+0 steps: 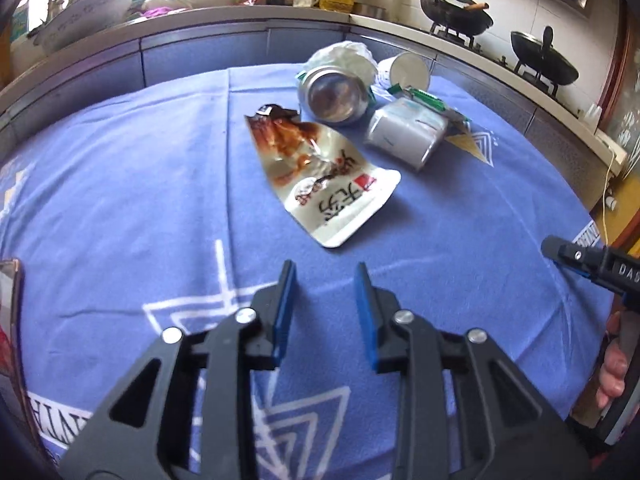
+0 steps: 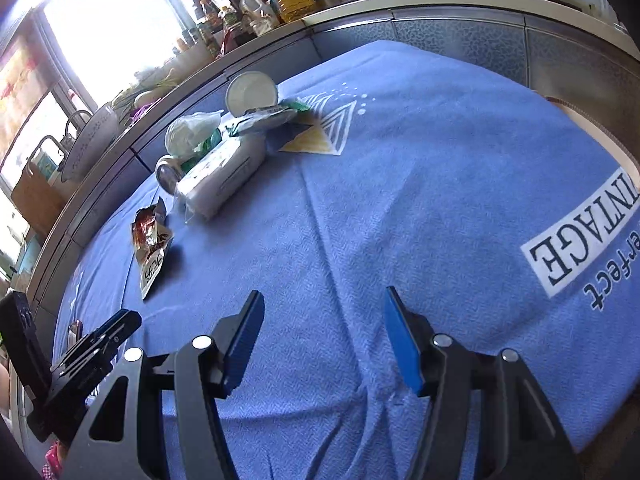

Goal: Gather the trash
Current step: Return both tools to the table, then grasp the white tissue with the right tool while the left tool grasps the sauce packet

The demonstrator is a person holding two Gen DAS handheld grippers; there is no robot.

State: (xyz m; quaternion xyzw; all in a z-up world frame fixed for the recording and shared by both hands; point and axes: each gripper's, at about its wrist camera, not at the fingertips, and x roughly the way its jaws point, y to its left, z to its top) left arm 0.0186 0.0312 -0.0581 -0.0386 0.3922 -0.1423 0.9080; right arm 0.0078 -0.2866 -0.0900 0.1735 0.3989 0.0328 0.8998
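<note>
- We see the tabletop [image 1: 120, 184] under a blue cloth [image 2: 400, 208] printed with white triangles and lettering; a kitchen counter [image 1: 200, 20] with bottles runs behind it, and two dark pans [image 1: 456, 12] sit on a stove to the right
- The trash lies in a loose cluster on the far half of the cloth, well apart from both tongs
- A flat snack pouch [image 1: 320, 176], torn open at its far end, lies nearest to us, alone on the cloth
- A white wipes pack [image 1: 404, 136] lies just beside it to the right, resting on a green-edged wrapper [image 1: 428, 100]
- A metal can [image 1: 332, 96] lies on its side, its bottom facing us; a crumpled white bag [image 1: 348, 56] sits touching it behind
- A white paper cup [image 1: 406, 72] lies tipped over at the back of the cluster
- Our left tongs [image 1: 326, 276] stand partly spread above bare cloth, with nothing between the blue pads [image 1: 286, 308]
- Our right tongs [image 2: 324, 300] are spread wider, also empty, over bare cloth; a hand [image 1: 612, 368] grips their handle
</note>
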